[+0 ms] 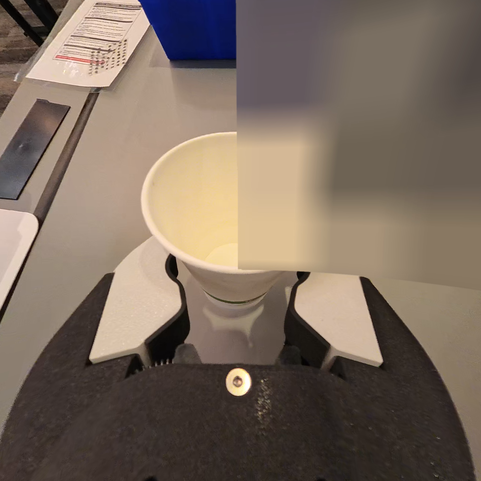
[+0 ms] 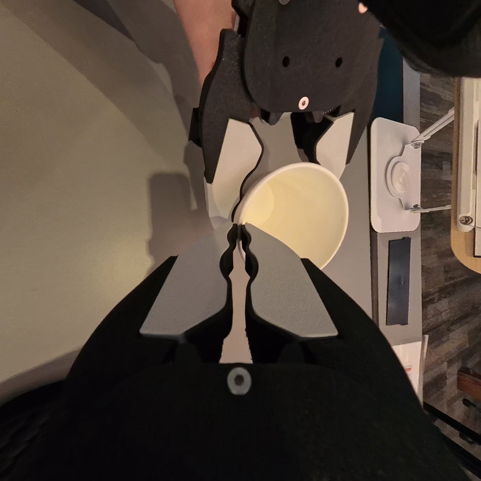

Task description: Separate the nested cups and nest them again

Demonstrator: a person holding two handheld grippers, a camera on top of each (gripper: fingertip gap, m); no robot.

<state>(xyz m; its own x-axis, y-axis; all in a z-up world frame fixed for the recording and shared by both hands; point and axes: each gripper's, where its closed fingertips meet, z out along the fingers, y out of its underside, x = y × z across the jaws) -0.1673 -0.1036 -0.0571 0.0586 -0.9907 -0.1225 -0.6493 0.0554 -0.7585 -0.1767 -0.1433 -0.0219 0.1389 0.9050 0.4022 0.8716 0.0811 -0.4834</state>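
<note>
A white paper cup (image 1: pixel 192 197) with a thin green line near its base stands upright on the grey table (image 1: pixel 125 145). A second base showing below the line suggests nested cups. My left gripper (image 1: pixel 234 263) is closed around the cup's lower body, and its left pad (image 1: pixel 172 263) touches the wall. A blur patch hides the right side. In the right wrist view the cup (image 2: pixel 299 208) is seen from above, with the left gripper (image 2: pixel 281 187) on either side of it. My right gripper (image 2: pixel 238 227) is shut on the cup's rim, one finger inside and one outside.
A blue bin (image 1: pixel 192 28) stands at the back. A bagged paper sheet with small screws (image 1: pixel 88 44), a black strip (image 1: pixel 28 148) and a white plate (image 2: pixel 395 171) lie along the table's edge. Beyond that edge there is carpet and a wooden tabletop (image 2: pixel 466 234).
</note>
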